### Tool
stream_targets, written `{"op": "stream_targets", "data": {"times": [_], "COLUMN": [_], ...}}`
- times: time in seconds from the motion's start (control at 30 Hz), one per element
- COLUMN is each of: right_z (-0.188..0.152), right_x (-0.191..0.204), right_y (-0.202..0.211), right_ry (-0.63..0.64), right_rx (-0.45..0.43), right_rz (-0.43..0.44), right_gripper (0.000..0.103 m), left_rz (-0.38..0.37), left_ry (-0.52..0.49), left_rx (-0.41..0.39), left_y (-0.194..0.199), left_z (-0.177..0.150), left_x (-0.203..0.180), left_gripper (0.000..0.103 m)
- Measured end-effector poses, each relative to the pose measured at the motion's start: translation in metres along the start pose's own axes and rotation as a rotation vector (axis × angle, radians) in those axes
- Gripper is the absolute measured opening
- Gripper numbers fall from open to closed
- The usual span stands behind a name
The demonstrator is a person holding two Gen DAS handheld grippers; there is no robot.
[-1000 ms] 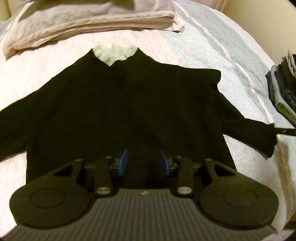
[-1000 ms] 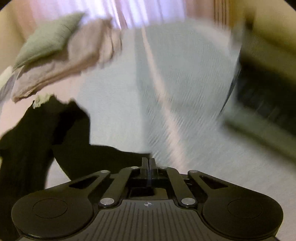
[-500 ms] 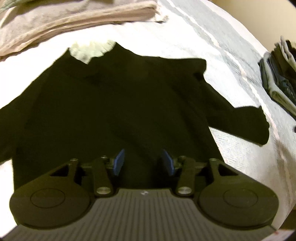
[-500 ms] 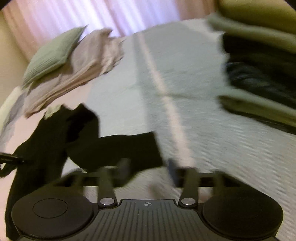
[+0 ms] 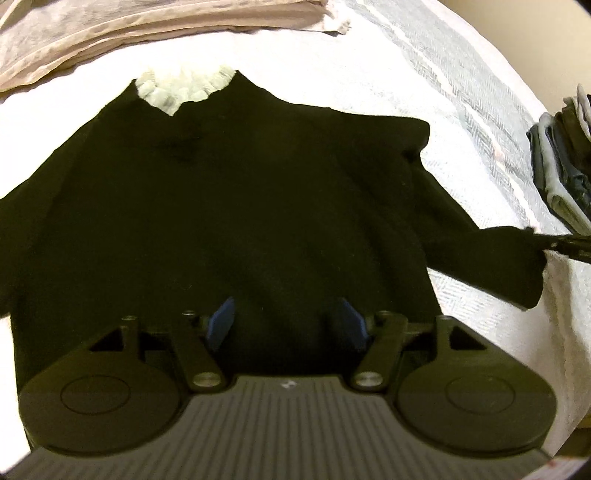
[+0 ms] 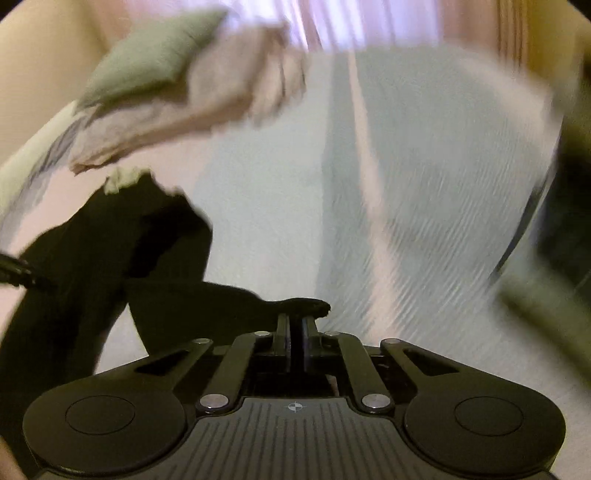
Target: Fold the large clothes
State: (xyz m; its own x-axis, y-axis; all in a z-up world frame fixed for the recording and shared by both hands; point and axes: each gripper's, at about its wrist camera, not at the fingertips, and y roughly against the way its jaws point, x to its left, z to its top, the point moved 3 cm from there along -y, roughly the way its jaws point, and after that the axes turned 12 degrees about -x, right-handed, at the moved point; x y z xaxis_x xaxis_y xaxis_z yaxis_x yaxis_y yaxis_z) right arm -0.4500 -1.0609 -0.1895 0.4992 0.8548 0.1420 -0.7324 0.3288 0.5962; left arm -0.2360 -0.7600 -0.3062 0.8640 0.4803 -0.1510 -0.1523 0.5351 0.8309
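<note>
- Across the middle of the left wrist view, you have one black sweater (image 5: pixel 229 206) spread flat on the bed (image 5: pixel 461 92), its pale collar (image 5: pixel 184 86) toward the top of the frame.
- At the top left lies one folded beige blanket (image 5: pixel 147 29); at the right edge, one stack of folded dark clothes (image 5: pixel 561 162).
- In the right wrist view, one green pillow (image 6: pixel 155 59) sits on that blanket at the upper left.
- At the bottom centre, your left claw (image 5: pixel 286 325) is opening, its two blue pads (image 5: pixel 221 325) apart over the sweater's hem, with cloth between them but not pressed.
- Your right claw (image 6: pixel 295 332) has its fingers together, clamped on the cuff of one sleeve (image 6: pixel 295 304).
- At the right edge of the left wrist view, that sleeve runs out to the right claw's tip.
</note>
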Motion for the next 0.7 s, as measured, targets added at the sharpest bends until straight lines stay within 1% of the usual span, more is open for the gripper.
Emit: {"op": "stream_targets", "data": {"times": [0.07, 0.1, 0.13, 0.17, 0.23, 0.3, 0.37, 0.4, 0.43, 0.47, 0.5, 0.53, 0.57, 0.6, 0.7], "right_z": [0.021, 0.024, 0.021, 0.013, -0.013, -0.048, -0.076, -0.087, -0.094, -0.095, -0.096, -0.095, -0.096, -0.089, -0.073], "right_x": [0.009, 0.012, 0.011, 0.005, -0.008, -0.025, -0.038, -0.042, -0.043, -0.042, -0.042, -0.04, -0.042, -0.042, -0.052], "right_y": [0.05, 0.067, 0.082, 0.092, 0.1, 0.104, 0.103, 0.104, 0.105, 0.106, 0.107, 0.104, 0.106, 0.097, 0.063], "right_ry": [0.186, 0.255, 0.301, 0.317, 0.309, 0.231, 0.133, 0.06, -0.016, -0.071, -0.121, -0.171, -0.223, -0.286, -0.469], "right_rx": [-0.192, -0.244, -0.272, -0.263, -0.197, -0.081, 0.032, 0.069, 0.083, 0.078, 0.068, 0.055, 0.034, 0.008, -0.054], "right_rz": [-0.082, -0.123, -0.155, -0.181, -0.212, -0.239, -0.279, -0.303, -0.313, -0.307, -0.293, -0.277, -0.27, -0.263, -0.275], "right_gripper": [0.002, 0.002, 0.002, 0.002, 0.002, 0.002, 0.002, 0.003, 0.005, 0.009, 0.019, 0.027, 0.041, 0.049, 0.05], "left_rz": [0.005, 0.006, 0.006, 0.005, -0.003, -0.011, -0.018, -0.02, -0.024, -0.029, -0.032, -0.034, -0.035, -0.033, -0.035], "left_ry": [0.003, 0.008, 0.016, 0.024, 0.027, 0.018, 0.019, 0.017, 0.013, 0.006, -0.001, -0.007, -0.012, -0.016, -0.02], "left_rx": [-0.006, -0.009, -0.013, -0.015, -0.014, -0.005, 0.006, 0.009, 0.011, 0.013, 0.016, 0.018, 0.019, 0.021, 0.028], "left_y": [0.007, 0.011, 0.014, 0.017, 0.02, 0.019, 0.016, 0.015, 0.014, 0.014, 0.013, 0.013, 0.012, 0.011, 0.007], "left_z": [0.0, 0.0, 0.0, 0.0, -0.002, -0.005, -0.008, -0.009, -0.01, -0.011, -0.012, -0.012, -0.013, -0.014, -0.016], "left_x": [-0.001, -0.001, -0.002, -0.002, -0.004, -0.008, -0.01, -0.011, -0.013, -0.015, -0.017, -0.018, -0.019, -0.02, -0.024], "left_gripper": [0.059, 0.059, 0.059, 0.059, 0.059, 0.059, 0.059, 0.059, 0.059, 0.06, 0.06, 0.06, 0.061, 0.061, 0.061]}}
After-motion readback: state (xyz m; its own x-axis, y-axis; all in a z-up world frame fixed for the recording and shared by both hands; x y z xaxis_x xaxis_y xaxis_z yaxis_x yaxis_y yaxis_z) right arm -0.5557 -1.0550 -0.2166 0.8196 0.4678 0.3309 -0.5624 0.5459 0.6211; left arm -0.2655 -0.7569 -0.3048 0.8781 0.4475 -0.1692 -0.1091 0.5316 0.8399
